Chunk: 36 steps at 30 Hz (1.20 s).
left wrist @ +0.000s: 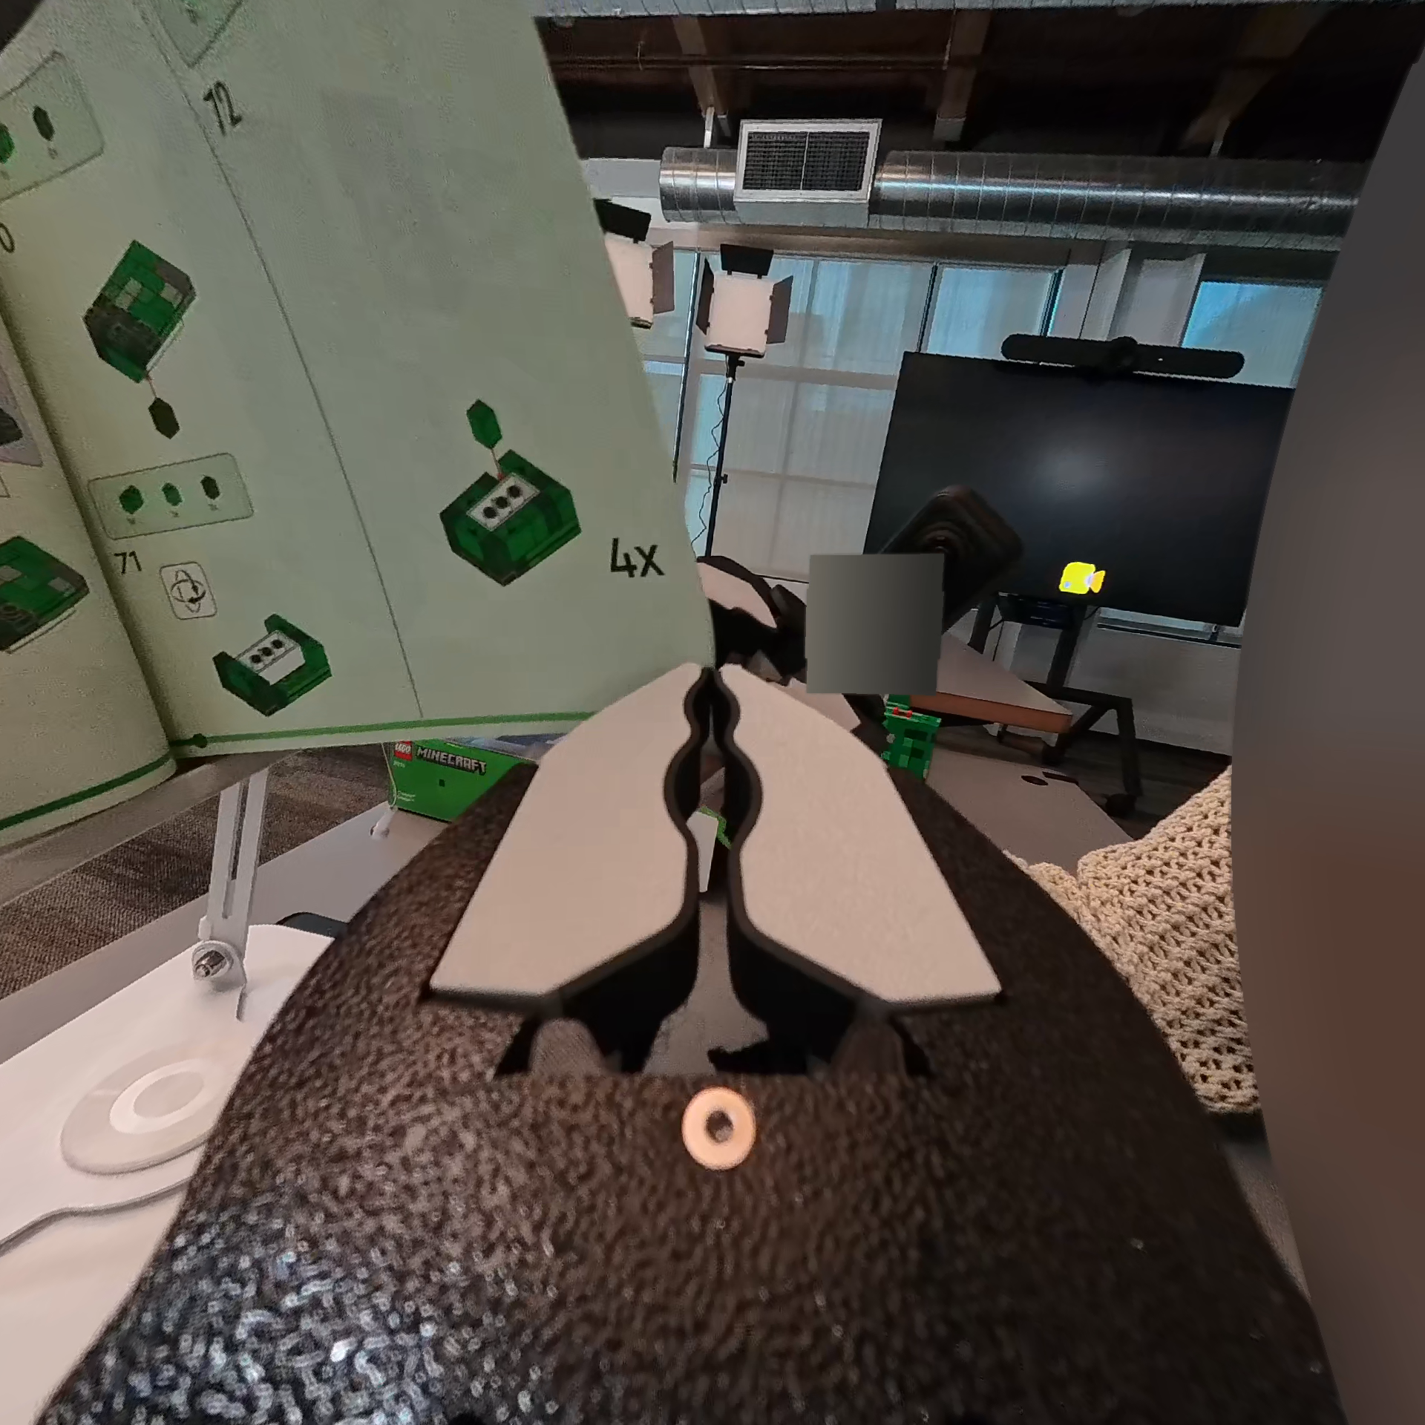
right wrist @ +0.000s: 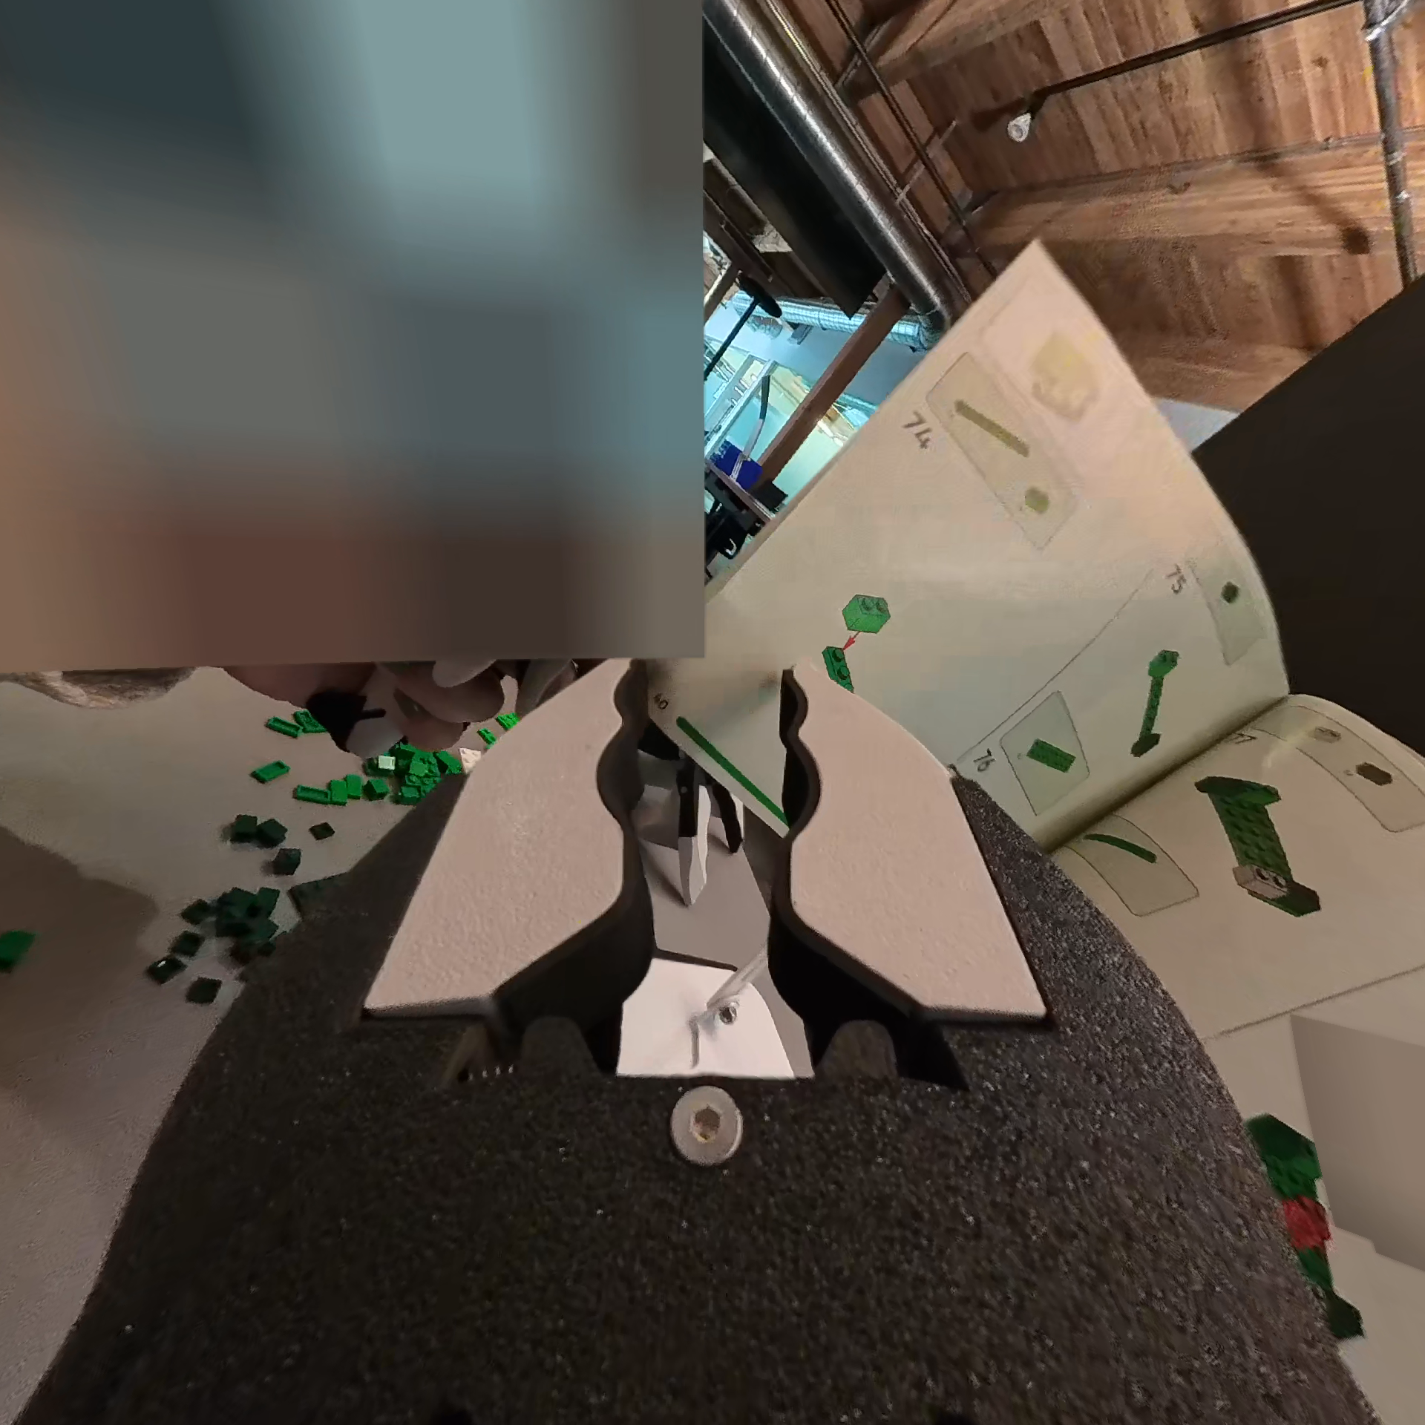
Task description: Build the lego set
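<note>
- Two grippers: the left gripper [left wrist: 711, 682] has its fingertips pressed together, nothing visible between them.
- Right gripper [right wrist: 708, 678] stands parted around a page corner of the instruction booklet [right wrist: 1002, 586]; grip unclear.
- Loose green bricks [right wrist: 362, 783] lie scattered on the table [right wrist: 92, 771].

Loose green lego pieces [right wrist: 339, 786] lie scattered beside the open instruction booklet [right wrist: 1041, 617].

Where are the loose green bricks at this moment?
In the right wrist view, the loose green bricks lie scattered on the pale tabletop, left of the right hand-held gripper, across from the open instruction booklet.
</note>
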Tool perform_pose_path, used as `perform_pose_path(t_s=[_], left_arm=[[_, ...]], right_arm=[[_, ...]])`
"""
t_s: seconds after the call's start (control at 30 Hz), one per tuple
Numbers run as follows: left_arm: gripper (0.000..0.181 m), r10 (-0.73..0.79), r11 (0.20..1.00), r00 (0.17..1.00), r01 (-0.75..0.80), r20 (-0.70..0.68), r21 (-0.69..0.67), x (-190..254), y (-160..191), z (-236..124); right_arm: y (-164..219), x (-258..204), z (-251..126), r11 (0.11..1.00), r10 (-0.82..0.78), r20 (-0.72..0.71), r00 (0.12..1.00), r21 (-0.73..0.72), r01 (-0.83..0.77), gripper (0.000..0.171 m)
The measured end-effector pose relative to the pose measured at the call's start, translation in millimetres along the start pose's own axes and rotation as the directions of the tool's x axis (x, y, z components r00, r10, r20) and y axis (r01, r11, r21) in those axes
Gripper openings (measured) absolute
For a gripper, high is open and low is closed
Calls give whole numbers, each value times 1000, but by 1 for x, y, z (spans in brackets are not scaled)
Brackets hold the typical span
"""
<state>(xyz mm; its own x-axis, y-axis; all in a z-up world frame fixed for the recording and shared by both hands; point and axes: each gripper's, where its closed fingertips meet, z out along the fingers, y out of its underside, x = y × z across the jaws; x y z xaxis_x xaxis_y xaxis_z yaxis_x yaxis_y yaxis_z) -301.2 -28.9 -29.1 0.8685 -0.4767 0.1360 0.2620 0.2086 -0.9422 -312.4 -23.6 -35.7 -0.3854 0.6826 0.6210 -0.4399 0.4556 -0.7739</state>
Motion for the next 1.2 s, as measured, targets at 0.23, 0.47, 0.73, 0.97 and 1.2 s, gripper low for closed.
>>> perform_pose_path(t_s=[0.23,0.47,0.73,0.97,1.2], left_arm=[[0,1,1000,1000,-1,1,2,0,-2,0],[0,5,1000,999,-6,50,19,-9,-7,-7],[0,22,1000,979,-26,201,16,-37,-9,-26],[0,9,998,915,-33,404,53,-69,-13,-58],[0,-26,996,886,-14,462,84,-81,-13,-67]], right_arm=[[2,6,-6,1000,-2,-16,1000,-14,2,27],[9,22,-21,997,-16,-73,997,-72,11,21],[23,56,-49,989,9,-228,974,-142,-43,20],[39,102,-70,966,-60,-528,847,-245,-85,31],[-14,124,-95,949,-314,-804,504,-278,147,30]])
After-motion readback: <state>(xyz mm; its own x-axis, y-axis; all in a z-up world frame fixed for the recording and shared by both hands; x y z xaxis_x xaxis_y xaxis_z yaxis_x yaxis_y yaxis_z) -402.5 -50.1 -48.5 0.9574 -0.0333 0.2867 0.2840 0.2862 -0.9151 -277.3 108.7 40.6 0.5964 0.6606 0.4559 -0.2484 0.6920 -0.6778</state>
